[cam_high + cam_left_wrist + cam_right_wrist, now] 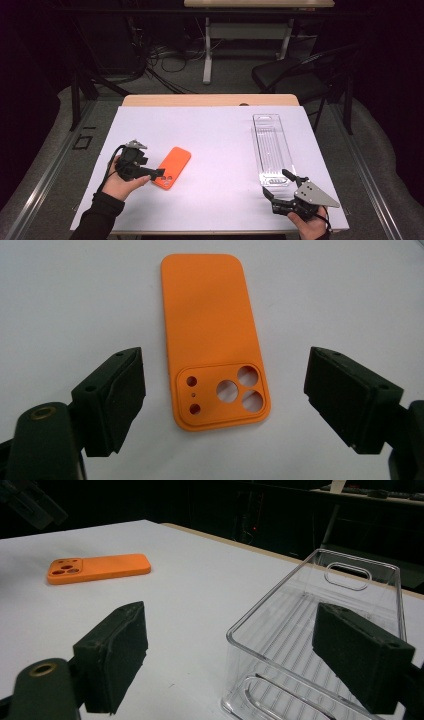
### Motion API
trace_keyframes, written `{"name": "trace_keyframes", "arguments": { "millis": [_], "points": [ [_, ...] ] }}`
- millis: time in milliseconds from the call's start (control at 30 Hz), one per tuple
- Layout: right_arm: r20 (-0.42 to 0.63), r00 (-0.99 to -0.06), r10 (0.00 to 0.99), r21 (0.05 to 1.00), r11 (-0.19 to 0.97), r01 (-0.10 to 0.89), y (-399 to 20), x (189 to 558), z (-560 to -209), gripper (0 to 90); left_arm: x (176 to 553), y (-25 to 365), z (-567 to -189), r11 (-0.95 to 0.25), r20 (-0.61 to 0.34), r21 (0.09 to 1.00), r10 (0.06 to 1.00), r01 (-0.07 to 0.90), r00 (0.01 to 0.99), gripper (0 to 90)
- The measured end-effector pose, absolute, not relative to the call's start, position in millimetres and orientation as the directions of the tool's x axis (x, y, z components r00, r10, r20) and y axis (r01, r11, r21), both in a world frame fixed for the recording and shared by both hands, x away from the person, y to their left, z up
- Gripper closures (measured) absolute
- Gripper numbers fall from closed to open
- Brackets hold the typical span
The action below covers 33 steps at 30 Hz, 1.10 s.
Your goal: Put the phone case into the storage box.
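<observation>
An orange phone case (172, 167) lies back up on the white table cover, left of the middle. My left gripper (159, 173) stands open just at its near end; in the left gripper view the camera-cutout end of the case (212, 340) lies between the spread fingers (117, 395), which do not touch it. A long clear plastic tray (272, 145) lies empty at the right. My right gripper (276, 182) stands open at its near end. In the right gripper view, the tray's near corner (320, 625) sits between the wide black jaws and the case (100, 567) lies far off.
The white cover (215, 135) spans the tabletop, with a wooden strip (210, 100) bare at the far edge. Beyond it are a black chair (300, 75), a desk leg (207, 50) and floor cables (165, 65). The table's front edge lies just below both hands.
</observation>
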State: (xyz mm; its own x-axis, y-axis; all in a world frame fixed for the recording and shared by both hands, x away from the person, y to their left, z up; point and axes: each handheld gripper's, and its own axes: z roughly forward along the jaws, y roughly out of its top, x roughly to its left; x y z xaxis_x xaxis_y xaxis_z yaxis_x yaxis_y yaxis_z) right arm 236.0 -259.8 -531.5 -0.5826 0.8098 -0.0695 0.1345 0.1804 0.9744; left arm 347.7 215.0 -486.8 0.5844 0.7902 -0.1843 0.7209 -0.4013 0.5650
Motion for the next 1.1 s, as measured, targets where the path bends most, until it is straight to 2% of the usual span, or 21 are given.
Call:
{"name": "trace_keyframes", "arguments": {
  "millis": [900,1100],
  "points": [
    [-0.053,-0.587,0.808,0.973,0.173,0.151,-261,237,-533,13.9,397,185,-502,-0.443,-0.171,0.439,0.813,0.782,0.557,18.9],
    [-0.052,-0.588,0.808,0.973,0.174,0.153,-261,237,-533,13.9,407,179,-509,-0.439,-0.202,0.395,0.815,0.807,0.543,18.2]
  ]
}}
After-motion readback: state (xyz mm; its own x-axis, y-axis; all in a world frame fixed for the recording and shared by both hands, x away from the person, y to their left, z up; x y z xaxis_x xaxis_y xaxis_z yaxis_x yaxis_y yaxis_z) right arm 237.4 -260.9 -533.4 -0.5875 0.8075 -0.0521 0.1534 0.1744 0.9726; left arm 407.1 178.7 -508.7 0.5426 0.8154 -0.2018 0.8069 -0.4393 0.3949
